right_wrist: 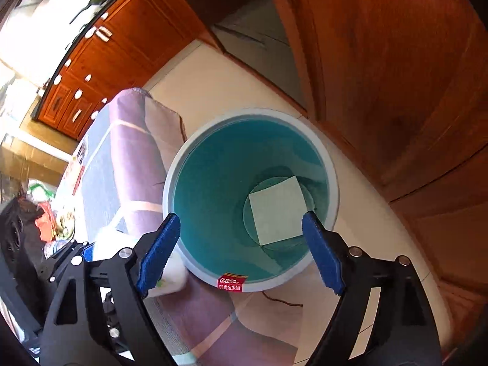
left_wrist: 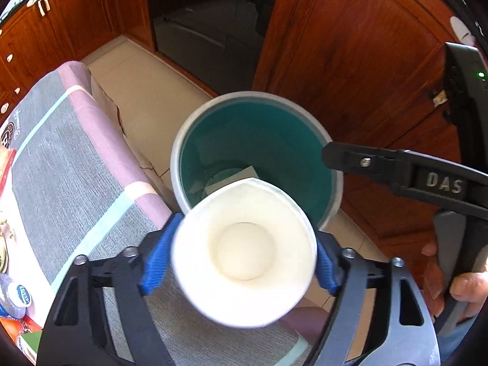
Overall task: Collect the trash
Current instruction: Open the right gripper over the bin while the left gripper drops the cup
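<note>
My left gripper [left_wrist: 241, 253] is shut on a white paper cup [left_wrist: 244, 253], its mouth facing the camera, held above the table edge just short of the bin. The teal bin with a pale rim [left_wrist: 180, 140] stands on the floor beside the table; a pale square sheet [right_wrist: 276, 210] lies on its bottom. My right gripper [right_wrist: 241, 253] is open and empty, directly above the bin [right_wrist: 170, 180]. In the left wrist view the right gripper's black body [left_wrist: 396, 167] reaches over the bin's right rim. The cup also shows at the lower left of the right wrist view [right_wrist: 174, 271].
A table with a striped grey, pink and mint cloth [left_wrist: 76, 152] stands left of the bin, with a bottle cap [left_wrist: 23, 294] and packets at its left edge. Wooden cabinets [left_wrist: 350, 61] and a dark glass door [left_wrist: 207, 24] stand behind. Tiled floor [left_wrist: 146, 91] surrounds the bin.
</note>
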Demonstrator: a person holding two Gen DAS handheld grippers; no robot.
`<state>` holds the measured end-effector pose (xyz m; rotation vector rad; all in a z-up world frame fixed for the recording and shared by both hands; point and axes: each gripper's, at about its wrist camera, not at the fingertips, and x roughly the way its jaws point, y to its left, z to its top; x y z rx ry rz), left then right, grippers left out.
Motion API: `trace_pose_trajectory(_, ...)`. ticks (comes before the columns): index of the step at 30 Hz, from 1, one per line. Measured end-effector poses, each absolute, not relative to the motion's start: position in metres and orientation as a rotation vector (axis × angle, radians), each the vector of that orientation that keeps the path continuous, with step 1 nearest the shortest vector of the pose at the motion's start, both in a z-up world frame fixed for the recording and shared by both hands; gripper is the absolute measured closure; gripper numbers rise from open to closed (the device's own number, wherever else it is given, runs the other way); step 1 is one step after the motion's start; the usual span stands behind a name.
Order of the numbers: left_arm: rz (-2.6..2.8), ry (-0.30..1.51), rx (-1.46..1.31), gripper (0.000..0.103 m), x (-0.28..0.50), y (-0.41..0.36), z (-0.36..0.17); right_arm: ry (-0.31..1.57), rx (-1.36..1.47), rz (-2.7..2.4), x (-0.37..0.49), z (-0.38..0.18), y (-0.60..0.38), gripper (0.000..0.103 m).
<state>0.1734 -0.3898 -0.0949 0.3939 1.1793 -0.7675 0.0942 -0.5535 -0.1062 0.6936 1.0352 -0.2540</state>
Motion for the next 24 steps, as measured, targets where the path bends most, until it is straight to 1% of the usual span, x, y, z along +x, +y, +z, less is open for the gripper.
trace_pose_trajectory(1,-0.758,1.176,0.398,0.02,0.175,-0.389,-0.095,1.04,0.7,-0.264,0.095,-0.106,-0.555,0.024)
trace_pose_trajectory(2,-0.754,1.171,0.399,0.018,0.175,-0.387,-0.093,1.045,0.707,-0.27,0.095,-0.107,-0.556,0.022)
trace_pose_trajectory(3,-0.75,1.163,0.397,0.012,0.176,-0.386,-0.093,1.051,0.715,-0.273,0.094,-0.108,-0.556,0.019)
trace_pose_trajectory(4,-0.749,1.154,0.393,0.011,0.173,-0.384,-0.091,1.057,0.719,-0.276,0.094,-0.11,-0.557,0.018)
trace_pose_trajectory(12,-0.743,1.155,0.349,0.011,0.173,-0.369,-0.084,1.082,0.738,-0.289,0.096,-0.113,-0.553,0.017)
trace_pose_trajectory(18,-0.735,1.146,0.326,0.01,0.166,-0.352,-0.075,1.082,0.738,-0.295,0.094,-0.107,-0.544,0.017)
trace_pose_trajectory(19,-0.734,1.144,0.322,0.01,0.168,-0.35,-0.075,1.084,0.735,-0.294,0.094,-0.105,-0.542,0.015)
trace_pose_trajectory(24,-0.717,1.133,0.284,0.01,0.16,-0.322,-0.064,1.084,0.713,-0.279,0.093,-0.095,-0.525,0.015)
